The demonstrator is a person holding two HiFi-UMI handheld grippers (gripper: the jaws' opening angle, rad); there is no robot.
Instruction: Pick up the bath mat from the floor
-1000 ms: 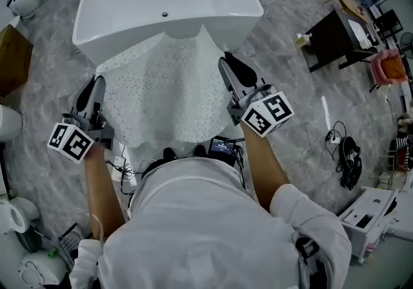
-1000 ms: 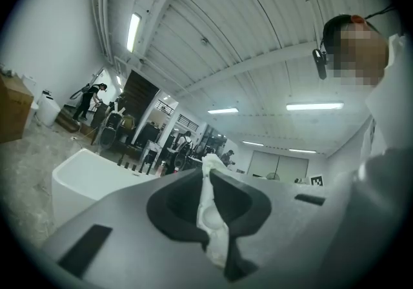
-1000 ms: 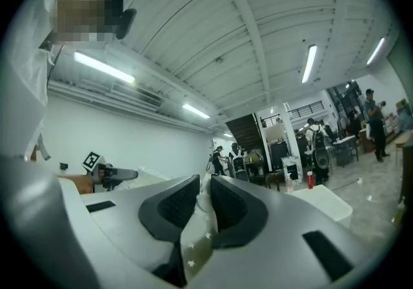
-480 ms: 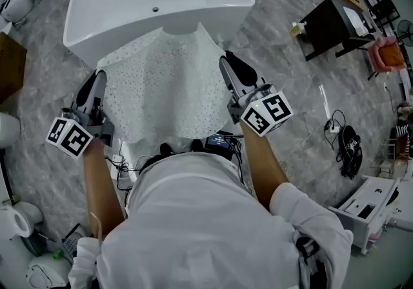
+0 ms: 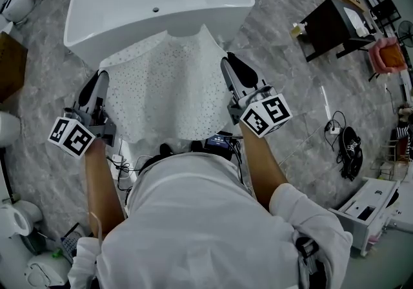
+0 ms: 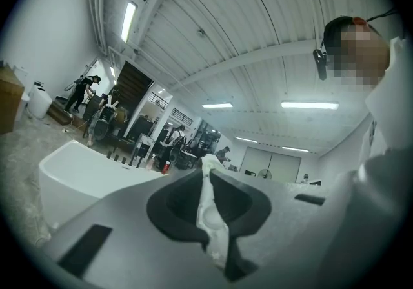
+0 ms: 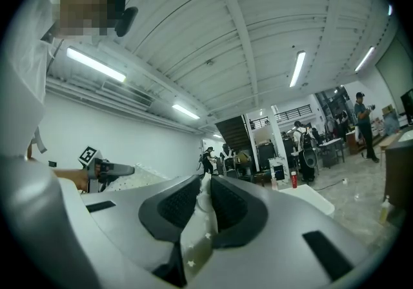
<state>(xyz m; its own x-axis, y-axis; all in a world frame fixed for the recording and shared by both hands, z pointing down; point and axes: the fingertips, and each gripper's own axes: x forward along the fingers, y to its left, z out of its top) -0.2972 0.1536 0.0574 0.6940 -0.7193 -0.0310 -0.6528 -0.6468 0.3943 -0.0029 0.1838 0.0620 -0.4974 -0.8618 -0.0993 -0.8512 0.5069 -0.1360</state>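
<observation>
Bath mat (image 5: 164, 84), hand-held grippers (image 5: 98, 82) (image 5: 232, 67) clamped on it

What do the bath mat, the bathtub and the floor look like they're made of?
The bath mat looks like soft white fabric, matte, with small speckles; it drapes in folds. The bathtub is smooth glossy white, probably acrylic or ceramic; the look leaves it open. The floor looks like grey veined, marble-look tile, slightly glossy.

No text, label, brand or number is legible in any view; the square marker patterns (image 5: 266, 115) hold no readable characters.
</observation>
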